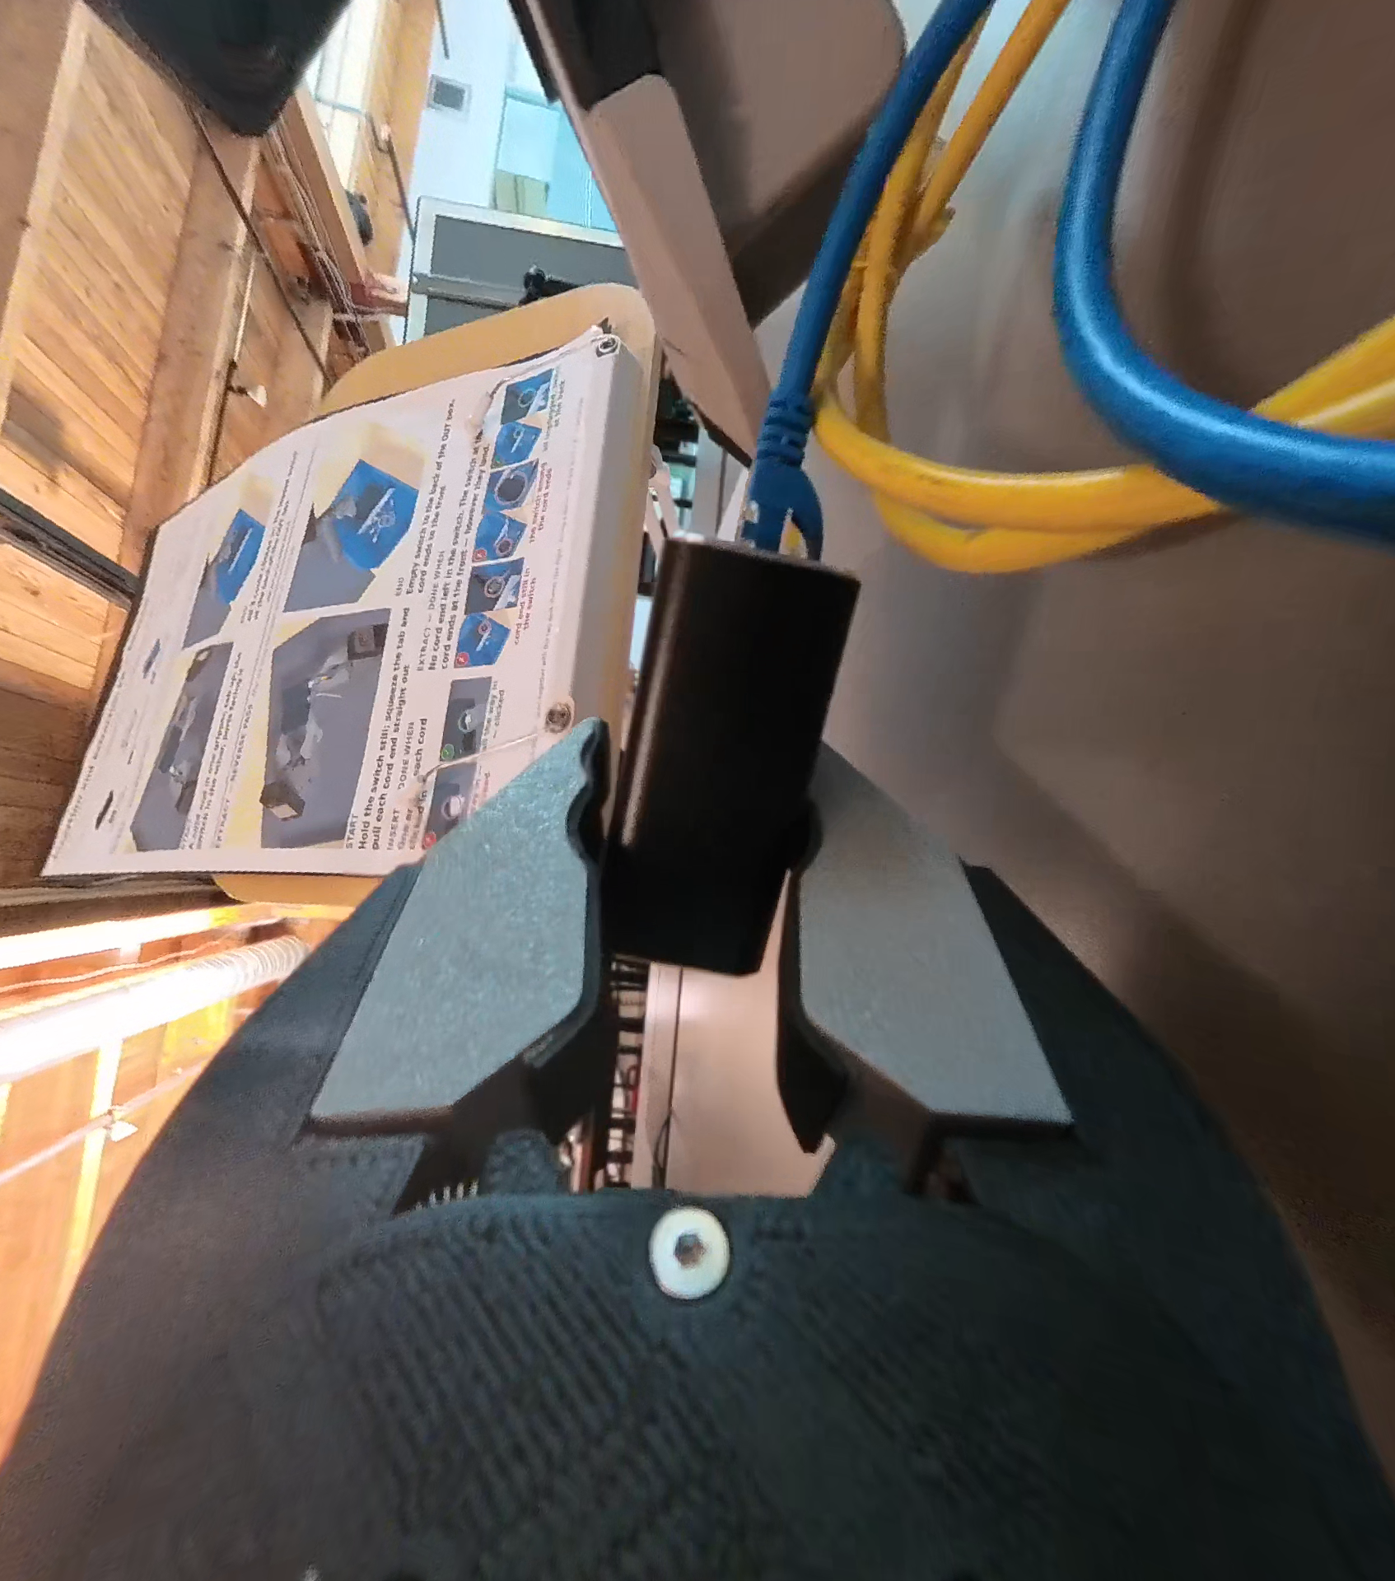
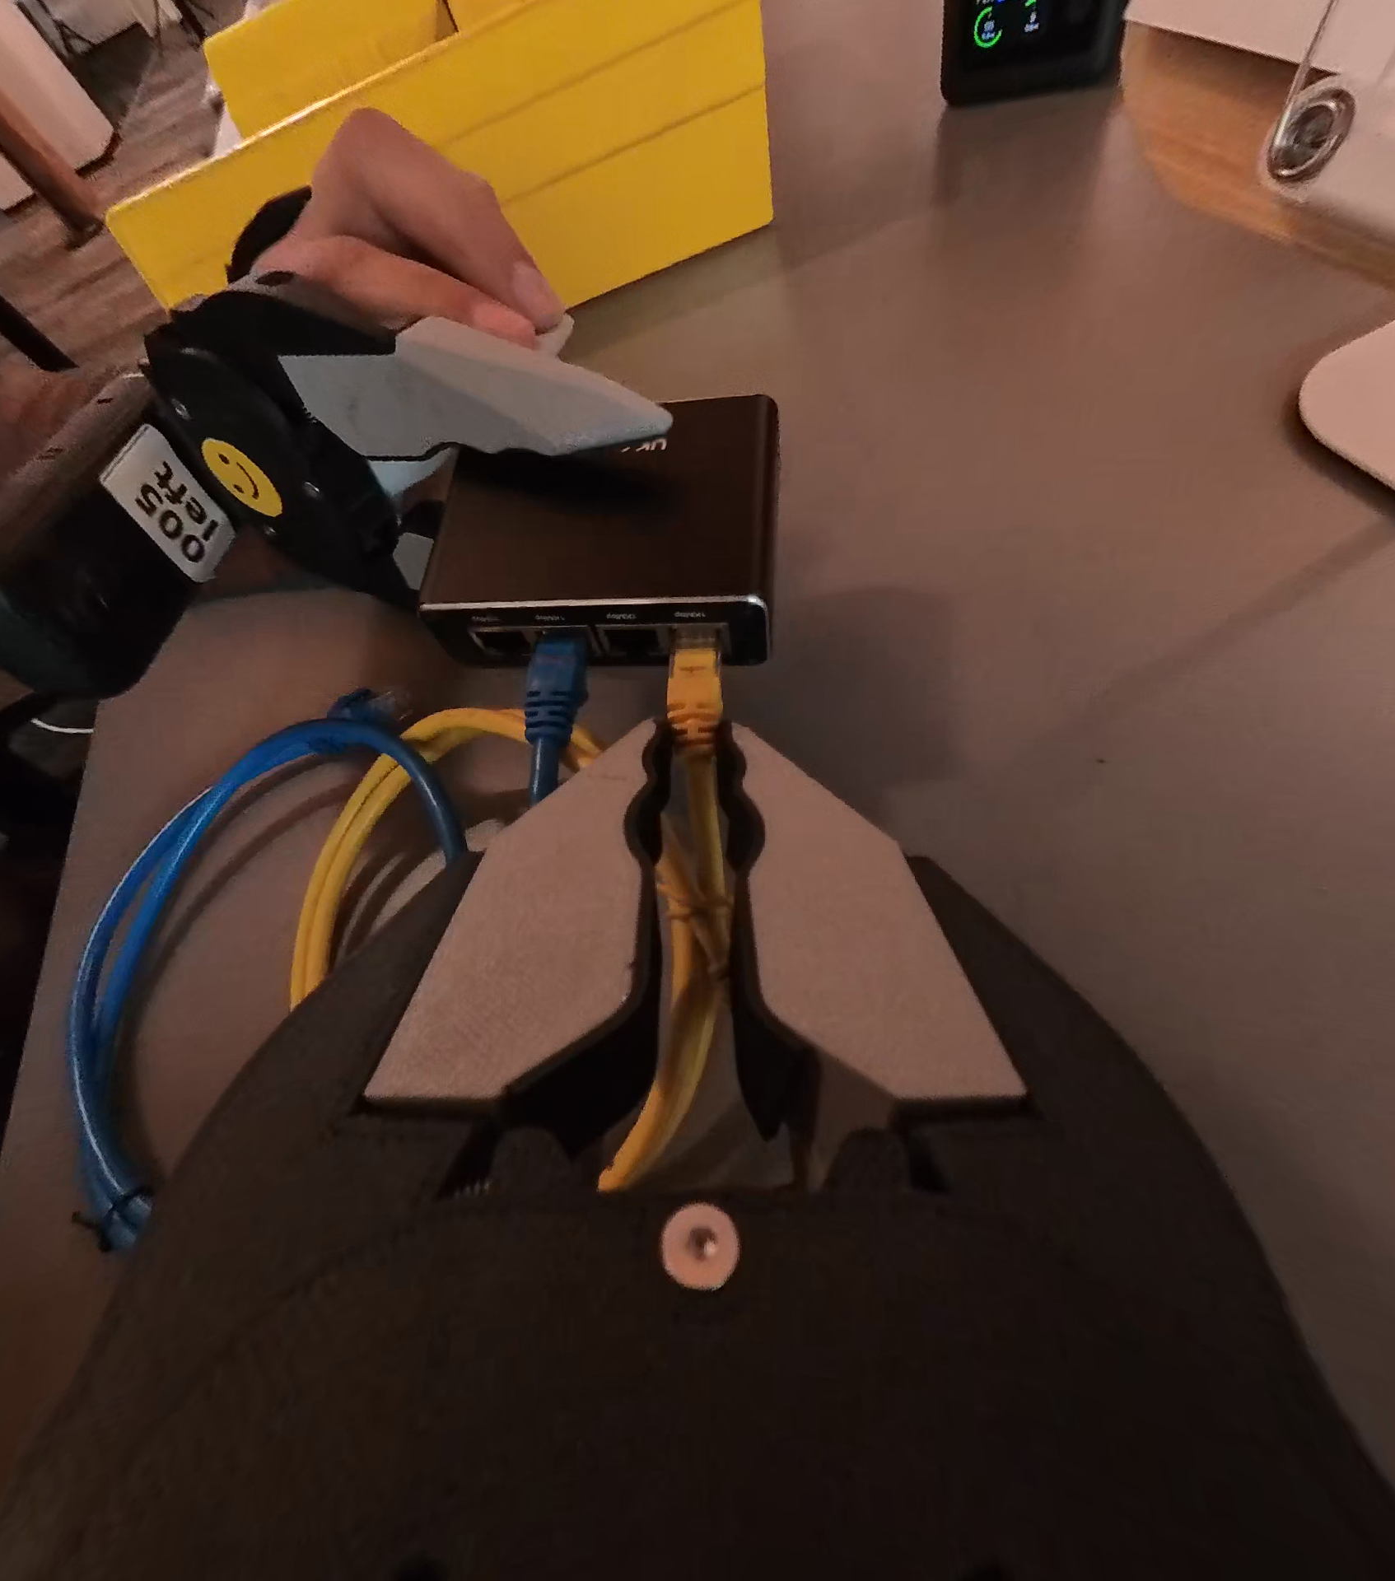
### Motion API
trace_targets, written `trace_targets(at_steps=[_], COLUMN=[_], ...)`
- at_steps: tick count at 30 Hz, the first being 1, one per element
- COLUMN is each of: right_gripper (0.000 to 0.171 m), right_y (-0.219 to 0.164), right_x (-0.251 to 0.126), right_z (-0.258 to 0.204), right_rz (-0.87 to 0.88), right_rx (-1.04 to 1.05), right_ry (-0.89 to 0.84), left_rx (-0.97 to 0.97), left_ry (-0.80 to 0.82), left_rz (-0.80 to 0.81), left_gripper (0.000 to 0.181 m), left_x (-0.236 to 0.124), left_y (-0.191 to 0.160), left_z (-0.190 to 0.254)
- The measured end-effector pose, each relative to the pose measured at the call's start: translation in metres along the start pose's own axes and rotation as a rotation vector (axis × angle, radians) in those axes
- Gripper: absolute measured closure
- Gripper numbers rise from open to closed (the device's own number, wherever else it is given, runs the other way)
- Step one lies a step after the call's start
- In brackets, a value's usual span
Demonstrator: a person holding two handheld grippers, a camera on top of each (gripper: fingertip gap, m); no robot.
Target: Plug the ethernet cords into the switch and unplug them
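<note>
From the left wrist view, the left gripper (image 1: 698, 821) is clamped across the black switch (image 1: 728, 727), whose long axis runs away from the camera toward the blue cord (image 1: 788, 445) plugged into its far end. From the right wrist view, the switch (image 2: 608, 530) lies flat on the grey table (image 2: 1062, 684), ports facing the right gripper (image 2: 694, 744), which is closed on the yellow cord (image 2: 694, 684) just behind its plug, seated in the switch's rightmost port; the cord runs straight back from there.

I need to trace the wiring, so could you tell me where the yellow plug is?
In the right wrist view, the yellow plug sits in the switch's rightmost socket, right of the blue plug.
</note>
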State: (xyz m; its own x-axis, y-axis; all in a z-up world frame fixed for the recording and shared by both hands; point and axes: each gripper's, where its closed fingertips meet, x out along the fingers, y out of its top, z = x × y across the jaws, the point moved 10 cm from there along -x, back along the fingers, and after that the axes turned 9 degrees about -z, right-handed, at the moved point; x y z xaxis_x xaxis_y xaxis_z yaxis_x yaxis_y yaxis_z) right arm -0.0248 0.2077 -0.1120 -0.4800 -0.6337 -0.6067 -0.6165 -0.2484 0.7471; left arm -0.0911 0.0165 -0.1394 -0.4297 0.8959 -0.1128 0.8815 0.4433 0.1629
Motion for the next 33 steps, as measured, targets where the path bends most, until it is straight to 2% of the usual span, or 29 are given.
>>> trace_targets(at_steps=[7, 13, 15, 17, 20, 27, 33], right_gripper=[0.164, 0.164, 0.164, 0.164, 0.163, 0.164, 0.164], right_y=[-0.002, -0.003, -0.003, -0.003, -0.003, -0.006, -0.006], right_x=[0.003, 0.005, 0.004, 0.006, 0.008, 0.004, 0.003], right_z=[0.001, 0.002, 0.001, 0.001, -0.002, -0.002, -0.001], right_rz=[0.017, 0.013, 0.020, 0.013, 0.004, 0.024, 0.044], right_rx=[0.006, 0.007, 0.016, 0.015, 0.009, -0.009, 0.007], right_ry=[0.051, 0.075, 0.083, 0.083, 0.096, 0.157, 0.195], left_rx=[0.018, -0.002, -0.032, -0.030, 0.003, 0.042, -0.023], left_ry=[0.002, -0.011, -0.019, -0.015, 0.006, -0.020, -0.047], left_rz=[0.064, 0.000, 0.002, 0.022, 0.044, 0.094, 0.120], left_gripper=[0.141, 0.136, 0.140, 0.145, 0.140, 0.146, 0.147], left_x=[-0.004, -0.001, -0.003, -0.004, -0.005, -0.011, -0.010], left_y=[-0.003, -0.016, -0.020, -0.015, -0.006, -0.002, -0.003], left_z=[0.000, -0.003, -0.005, -0.004, -0.002, -0.002, 0.000])
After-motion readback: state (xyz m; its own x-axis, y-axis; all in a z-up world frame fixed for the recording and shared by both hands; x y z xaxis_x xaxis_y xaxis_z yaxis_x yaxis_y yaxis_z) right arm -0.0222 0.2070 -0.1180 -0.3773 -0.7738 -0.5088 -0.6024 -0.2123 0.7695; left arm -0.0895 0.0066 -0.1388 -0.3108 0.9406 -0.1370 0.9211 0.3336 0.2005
